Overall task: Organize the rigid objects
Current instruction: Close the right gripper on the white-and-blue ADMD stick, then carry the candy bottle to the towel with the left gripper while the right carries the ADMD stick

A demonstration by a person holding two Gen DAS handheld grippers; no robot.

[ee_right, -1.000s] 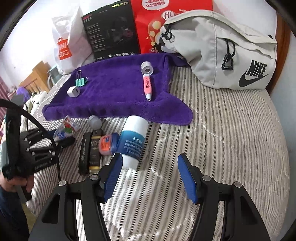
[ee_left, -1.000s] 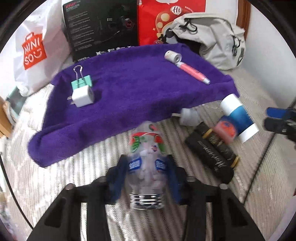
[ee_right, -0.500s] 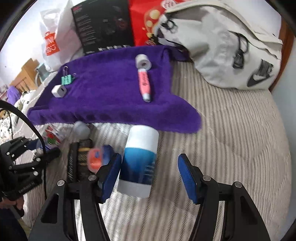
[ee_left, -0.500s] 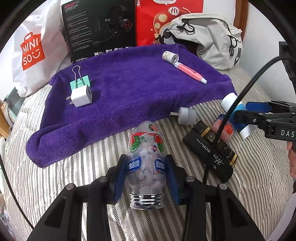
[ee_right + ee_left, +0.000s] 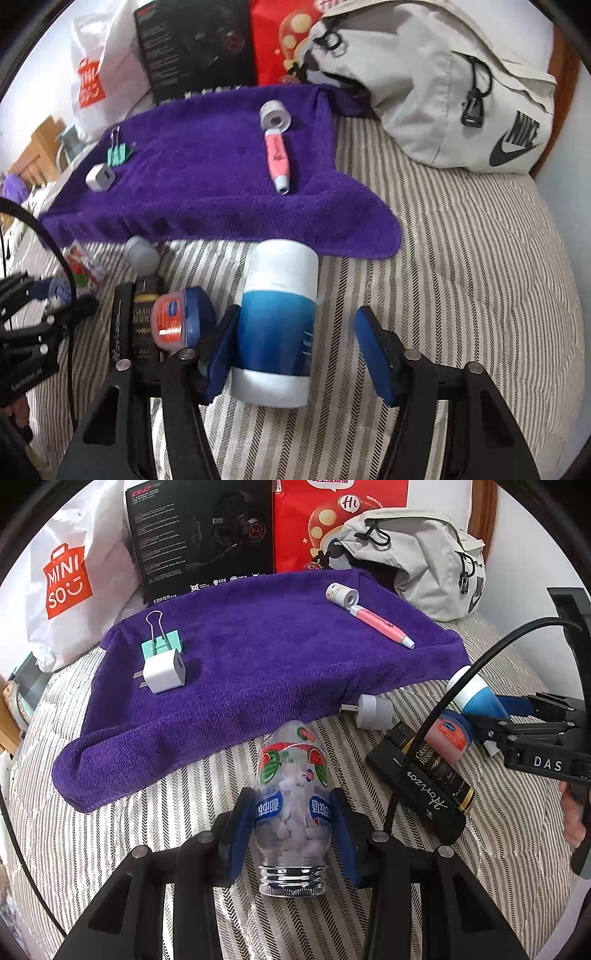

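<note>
Candy bottle point(image 5: 291, 805) lies lengthwise, cap toward camera.

White shopping bag point(image 5: 70, 587), black box point(image 5: 201, 535) — grey backpack point(image 5: 454, 92) behind.

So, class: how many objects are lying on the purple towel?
4: a binder clip and white charger plug touching at the left, a small white roll and pink pen at the right. Folds might hide more.

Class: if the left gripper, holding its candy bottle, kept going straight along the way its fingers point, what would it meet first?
Probably the near edge of the purple towel, just beyond the candy bottle clamped in the left gripper. Depth is uncertain.
</note>
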